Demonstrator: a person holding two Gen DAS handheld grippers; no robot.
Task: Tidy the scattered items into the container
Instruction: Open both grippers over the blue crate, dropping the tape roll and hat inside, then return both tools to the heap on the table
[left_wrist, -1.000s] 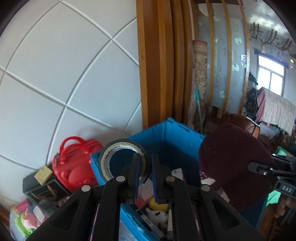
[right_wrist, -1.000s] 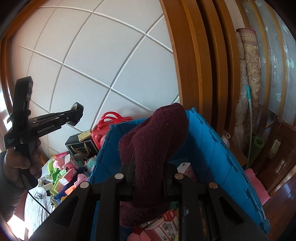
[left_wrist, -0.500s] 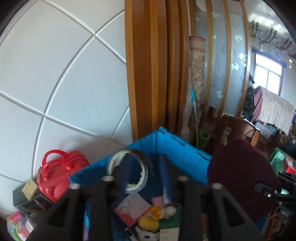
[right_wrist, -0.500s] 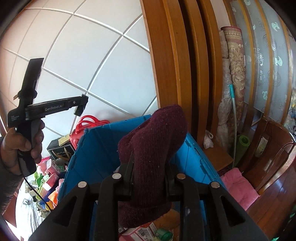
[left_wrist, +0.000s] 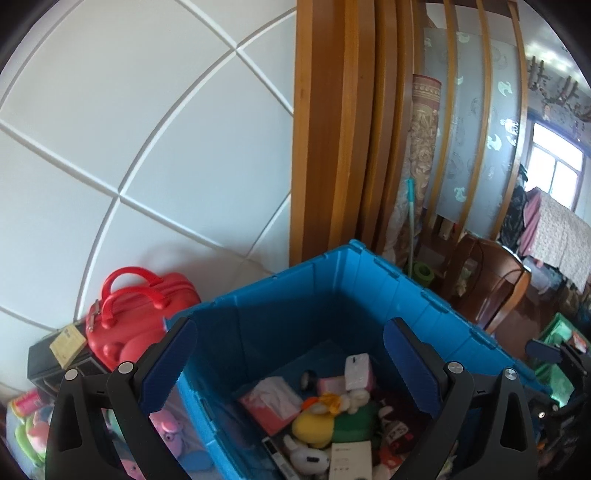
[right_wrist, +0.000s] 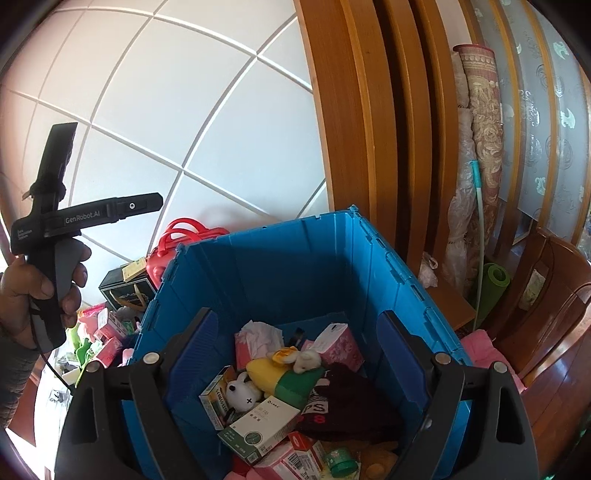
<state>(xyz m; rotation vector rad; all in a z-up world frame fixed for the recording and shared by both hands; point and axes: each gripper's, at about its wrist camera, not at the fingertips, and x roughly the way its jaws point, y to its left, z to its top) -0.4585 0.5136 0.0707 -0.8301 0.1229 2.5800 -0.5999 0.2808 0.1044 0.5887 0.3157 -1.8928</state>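
Blue crate (right_wrist: 295, 266) against white panelled wall (left_wrist: 129, 129), beside wooden partition (right_wrist: 369, 129). My left tongs (left_wrist: 291, 369) and right tongs (right_wrist: 295, 369) just opened, empty; maroon hat (right_wrist: 351, 402) lies inside crate.

Blue crate (right_wrist: 295, 266) open above; toys (right_wrist: 280, 376) and boxes (right_wrist: 258, 430) crowd its floor.

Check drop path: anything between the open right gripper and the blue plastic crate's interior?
Nothing visible. The right gripper hangs open and empty over the blue plastic crate, whose top is uncovered. The dark maroon knit hat already lies inside among boxes and plush toys.
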